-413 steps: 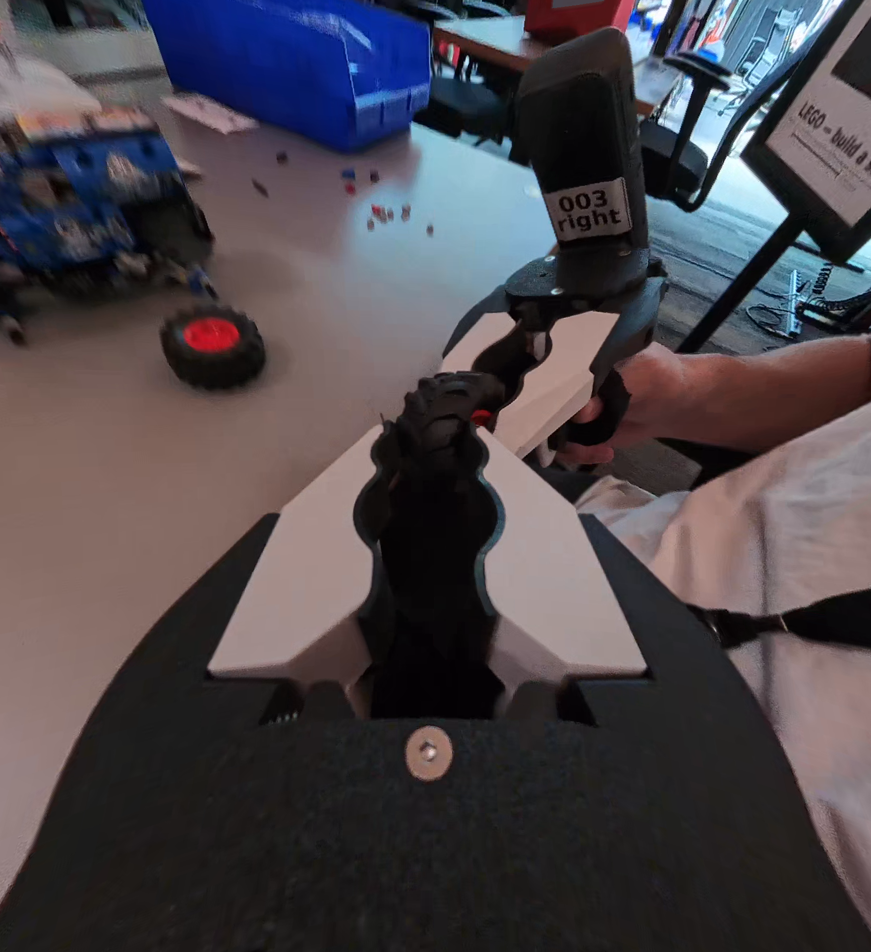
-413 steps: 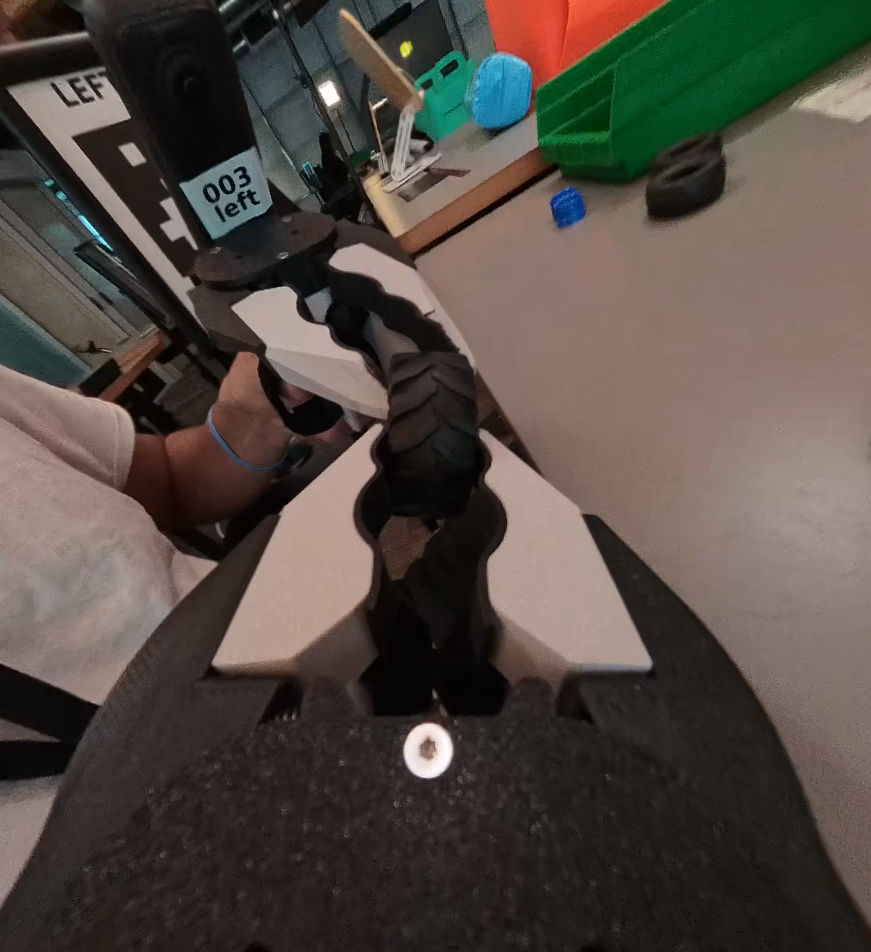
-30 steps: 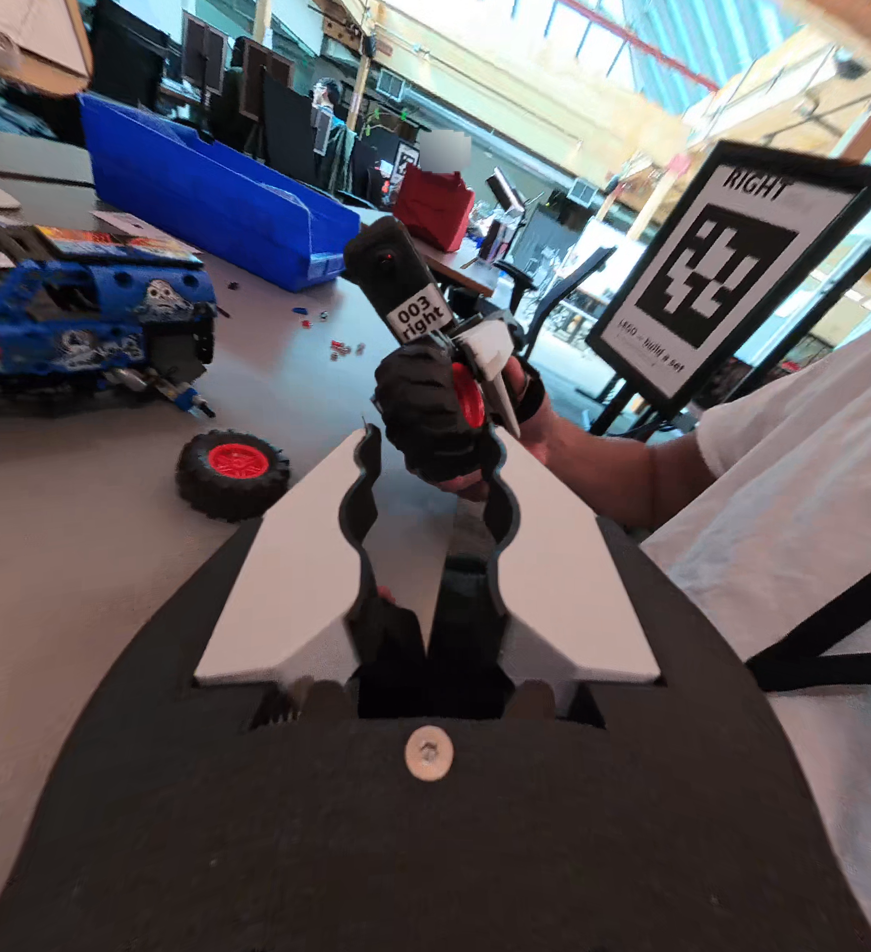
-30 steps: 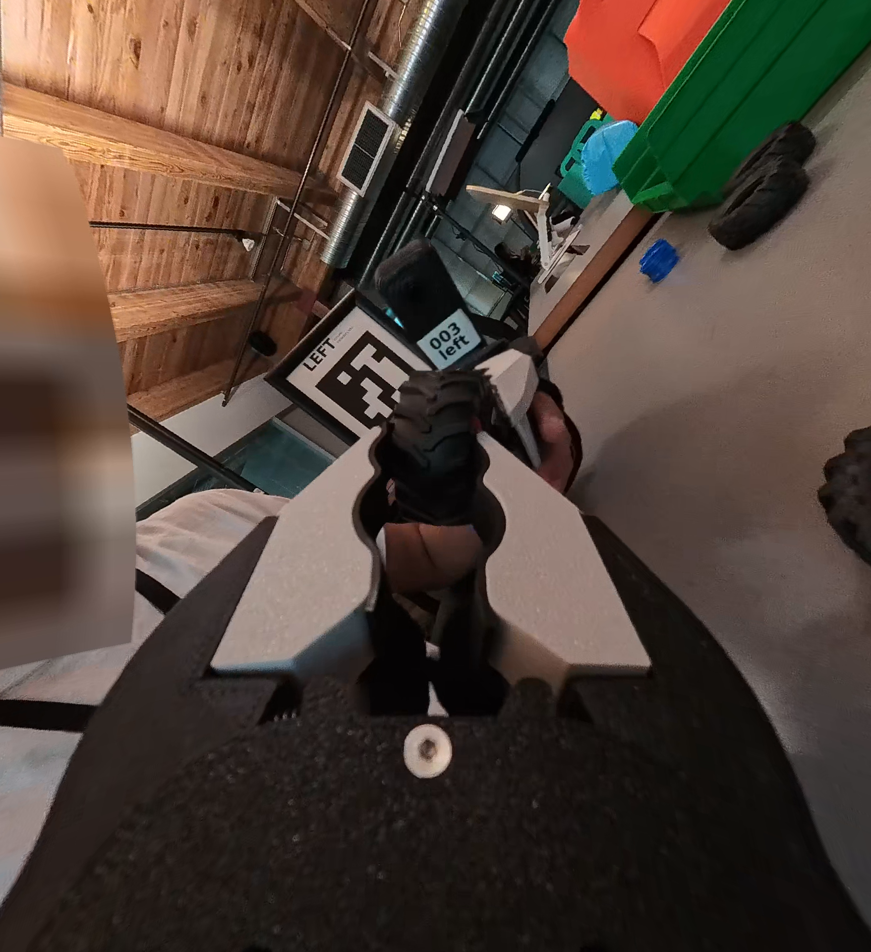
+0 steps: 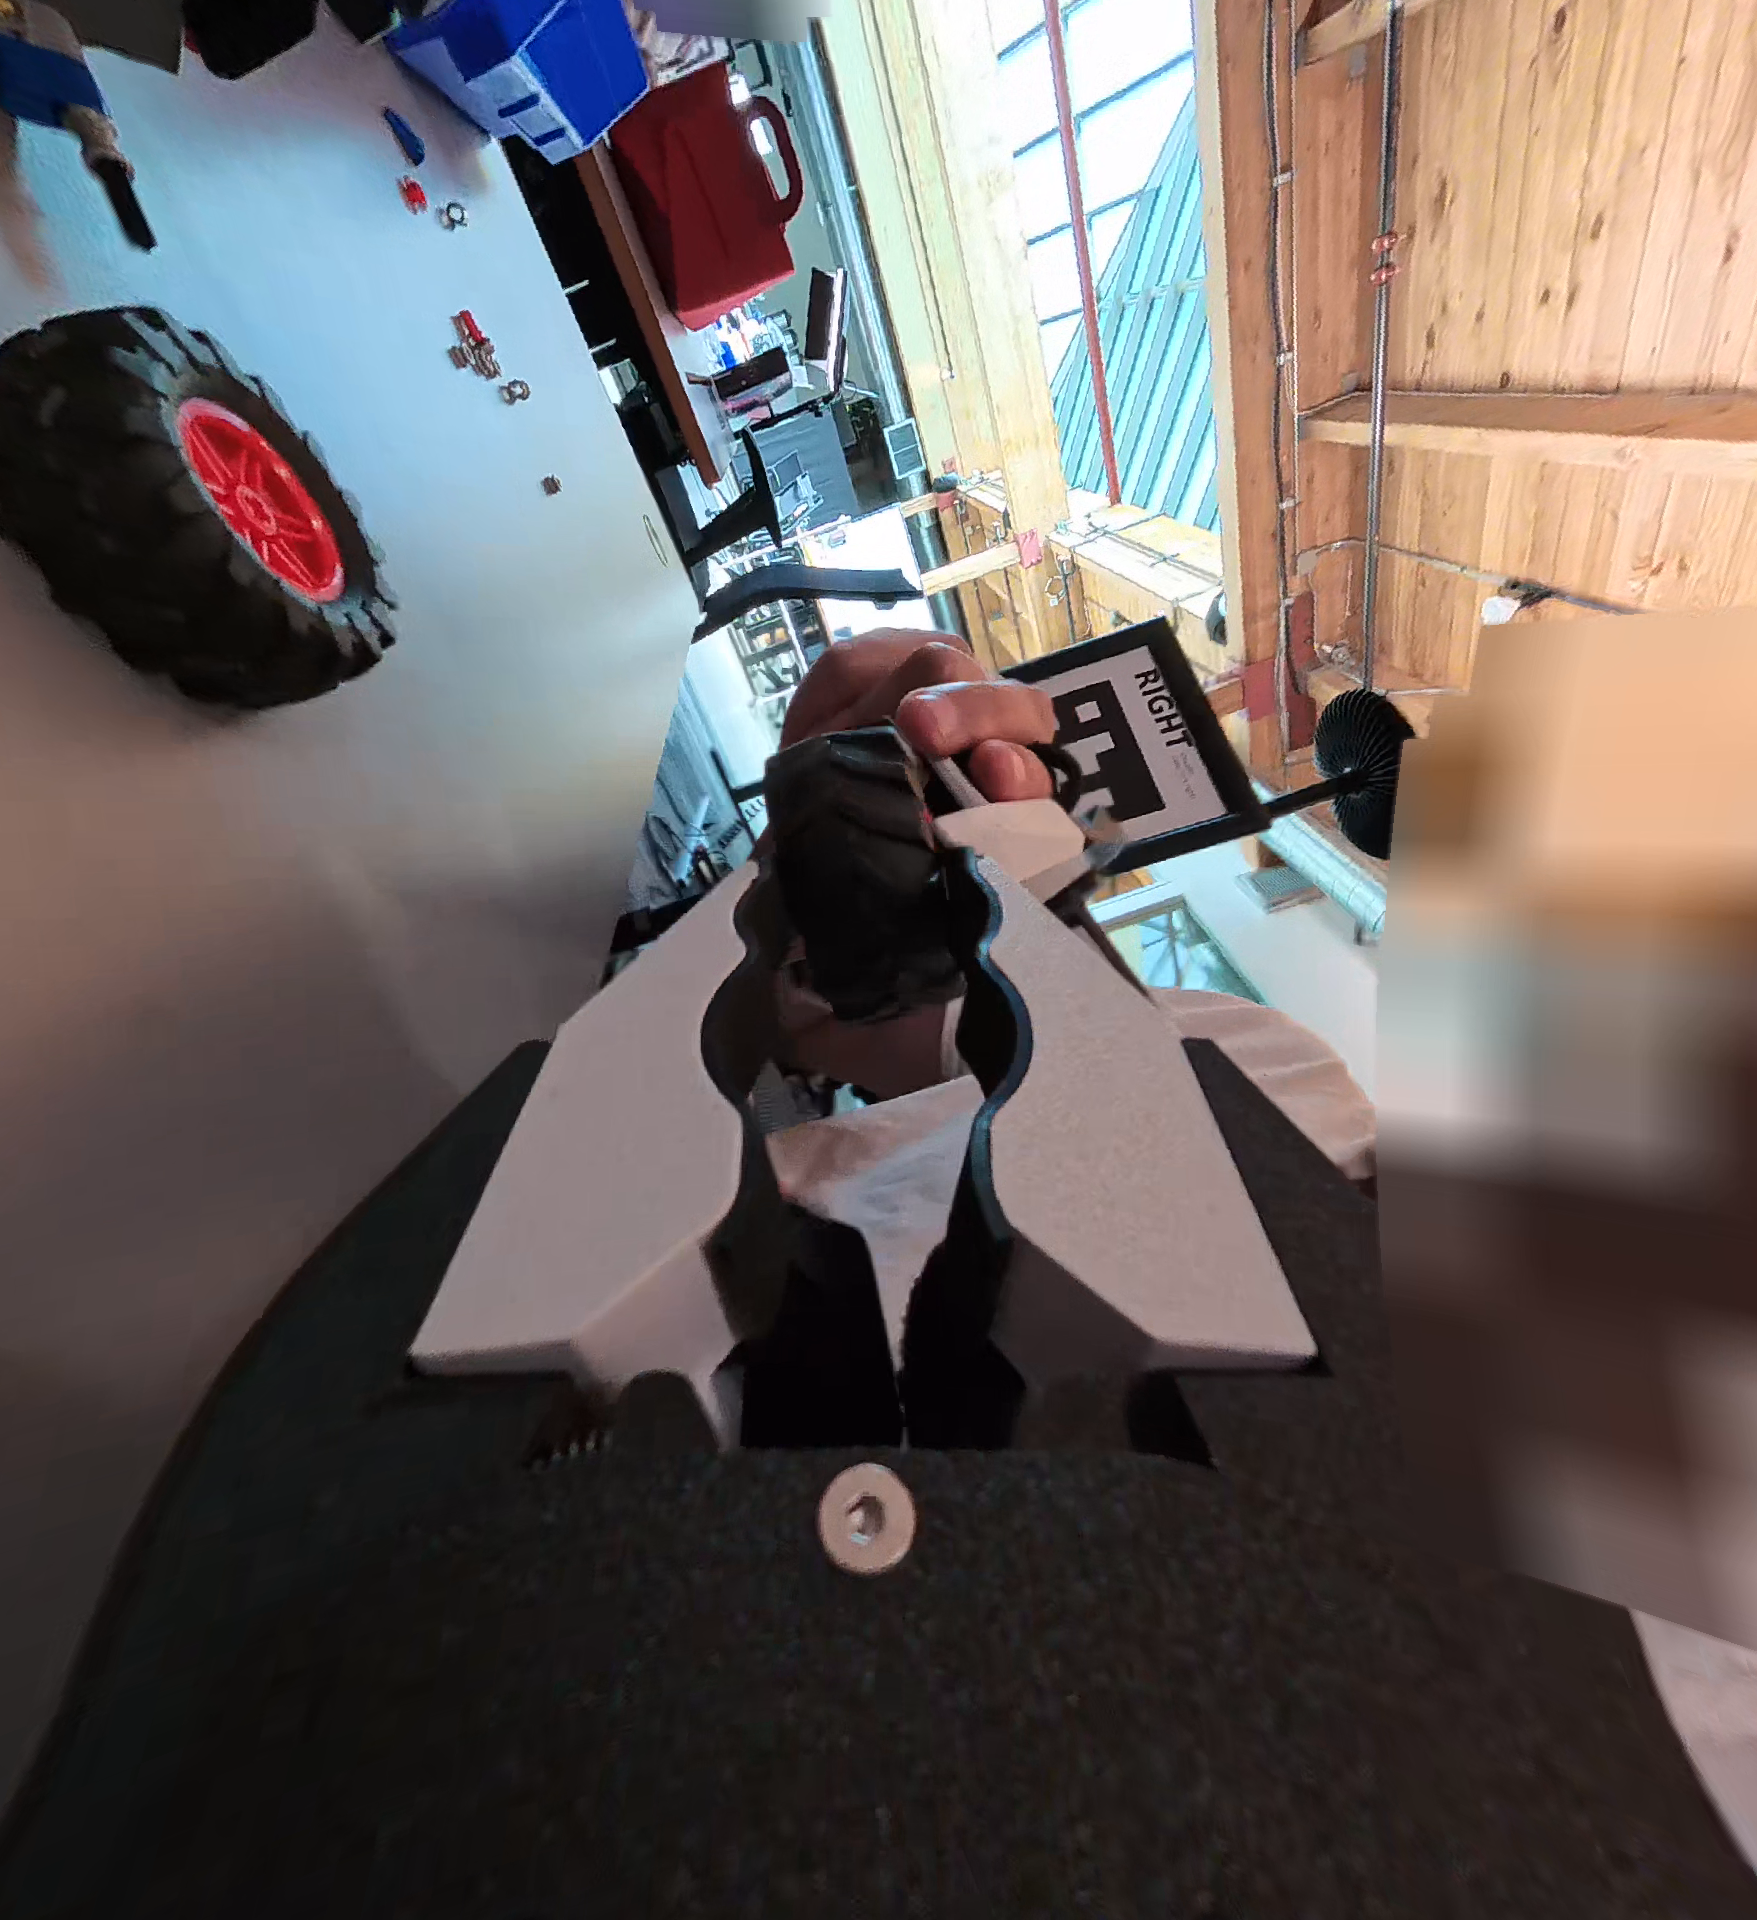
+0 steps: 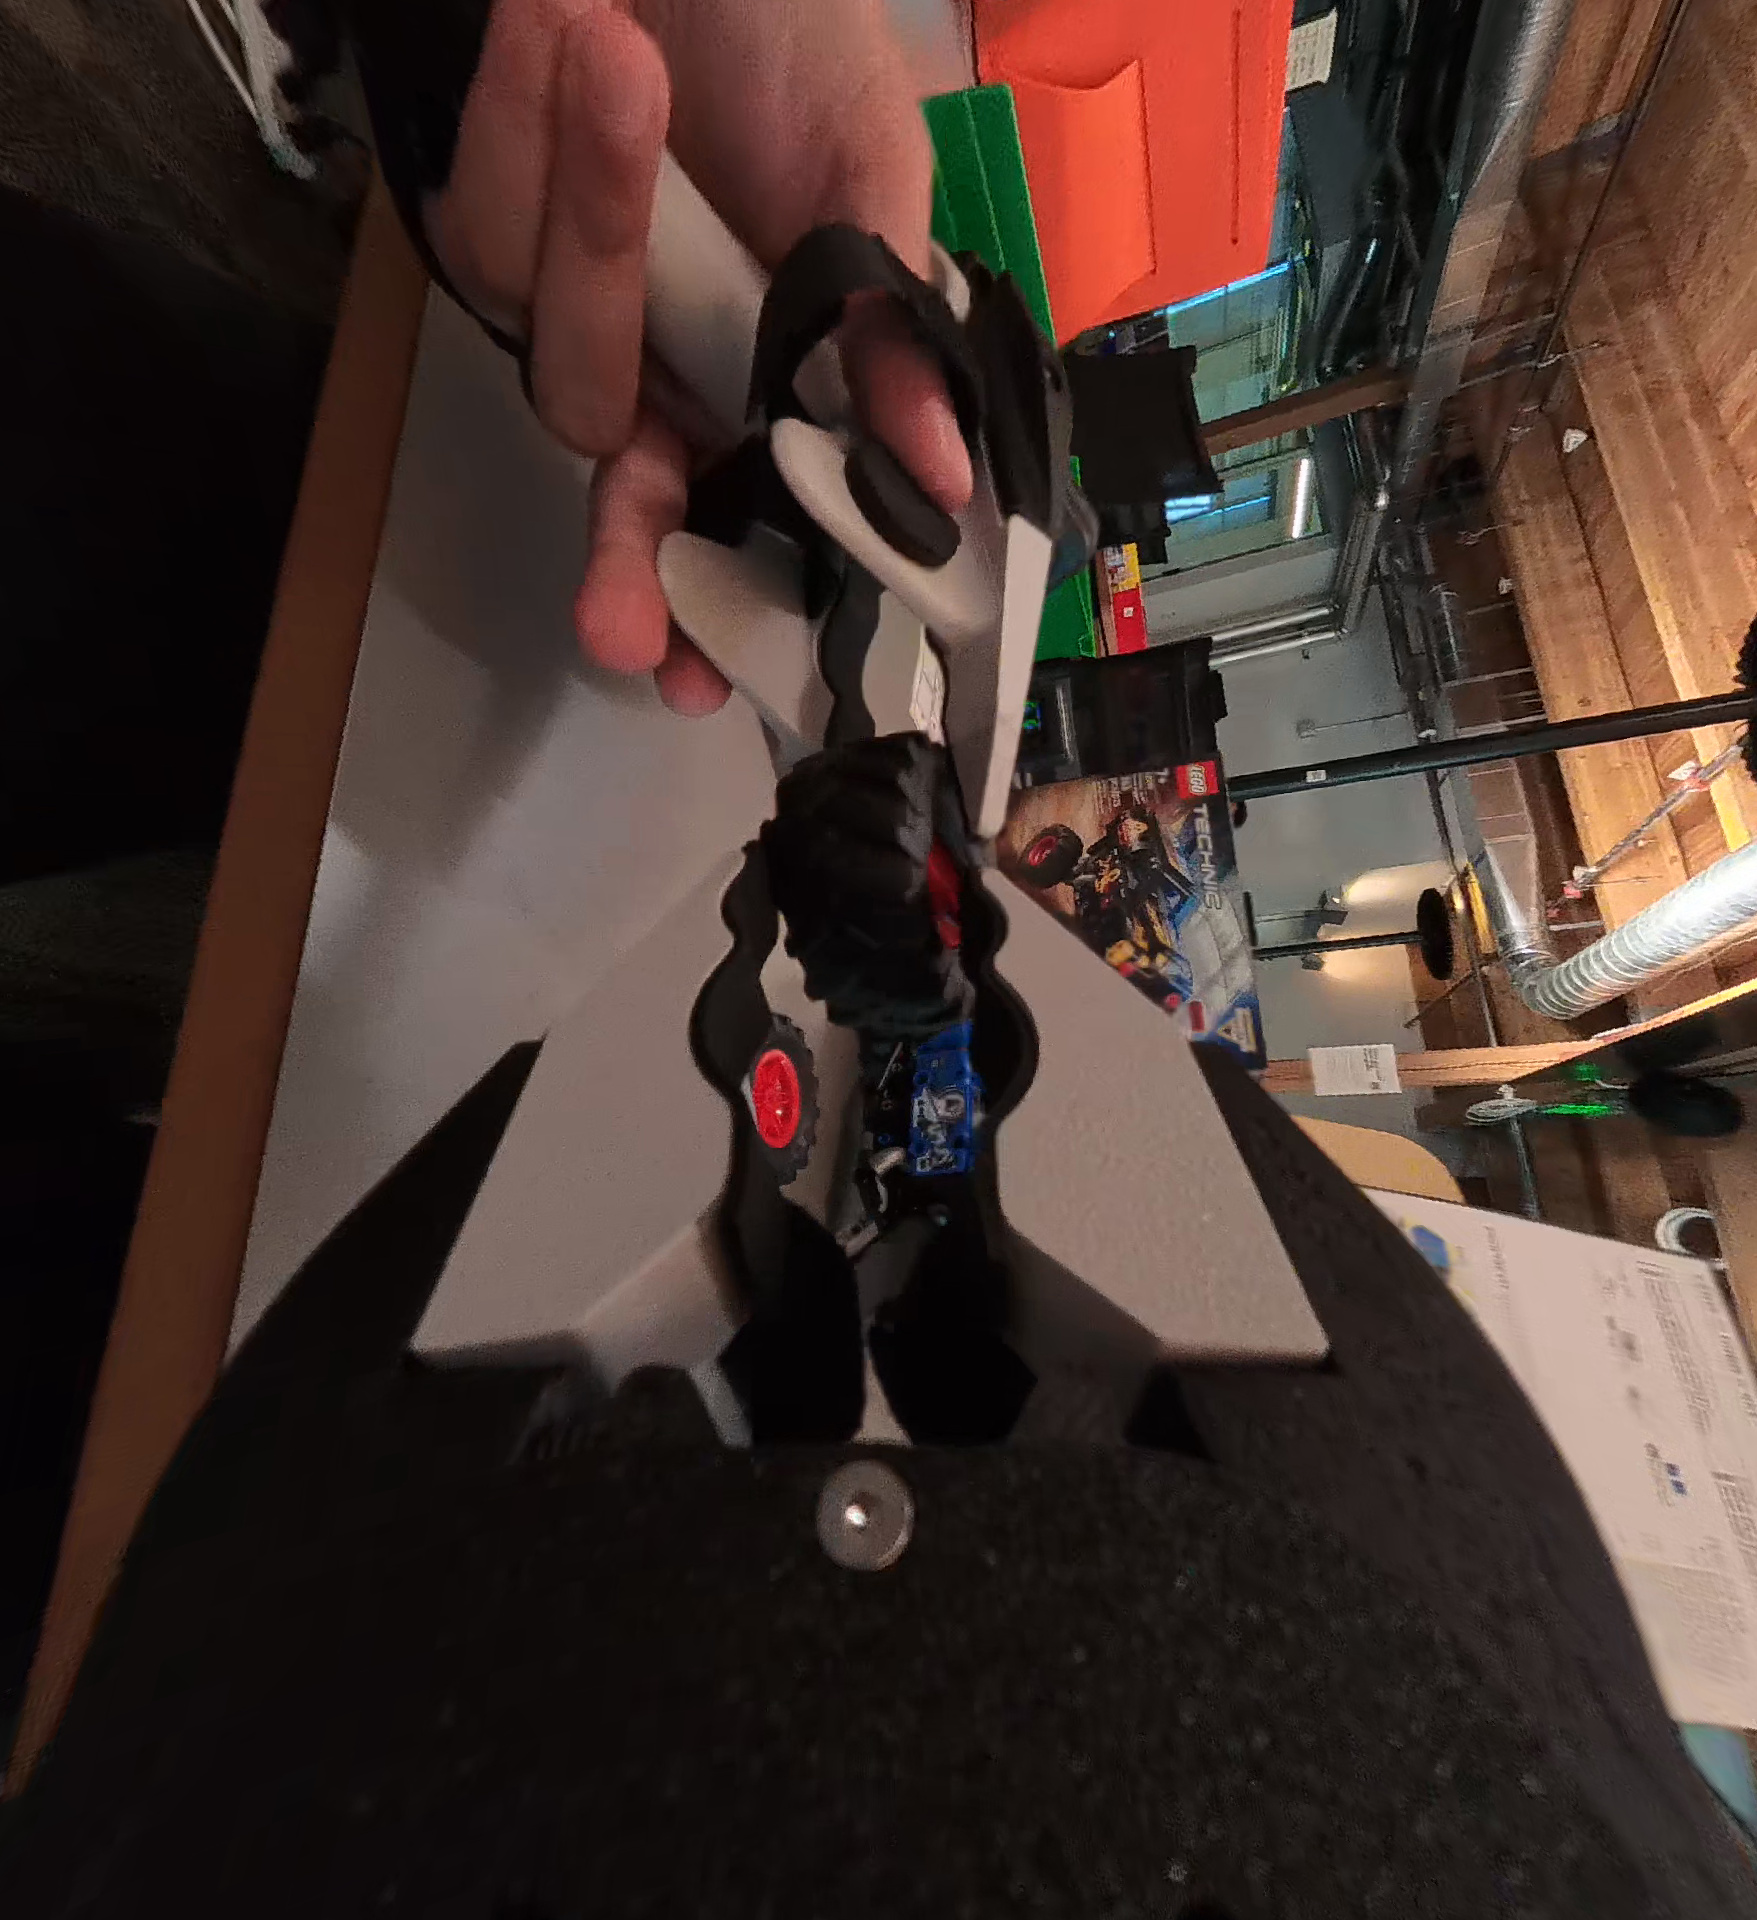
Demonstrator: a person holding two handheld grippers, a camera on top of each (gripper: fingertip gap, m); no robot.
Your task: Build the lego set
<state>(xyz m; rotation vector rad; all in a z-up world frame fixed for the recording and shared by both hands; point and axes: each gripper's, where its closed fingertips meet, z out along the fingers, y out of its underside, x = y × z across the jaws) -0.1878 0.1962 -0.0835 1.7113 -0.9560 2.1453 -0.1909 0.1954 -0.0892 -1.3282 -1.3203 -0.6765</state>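
Observation:
A black tyre on a red rim (image 5: 853,935) is held in the air between both grippers. My left gripper (image 5: 869,904) is shut on its tread. The right gripper's grey finger (image 5: 1009,831) and a hand (image 5: 915,707) press in from the far side. In the right wrist view my right gripper (image 6: 869,883) is shut on the same wheel (image 6: 843,883), whose red rim faces right. The left gripper (image 6: 915,623) reaches down onto it from above. The blue truck (image 6: 941,1101) stands on the table behind.
A finished red-rimmed wheel (image 5: 178,499) lies on the grey table (image 5: 500,623), near small loose parts (image 5: 479,348). A blue bin (image 5: 531,52) and red bag (image 5: 708,197) are behind. The set's box (image 6: 1144,894), printed sheets (image 6: 1632,1455) and a green bin (image 6: 988,177) show in the right wrist view.
Both views have rolled about a quarter turn with the wheel still between the grippers. The left gripper's fingers now close on the tyre. The two grippers are nearer each other.

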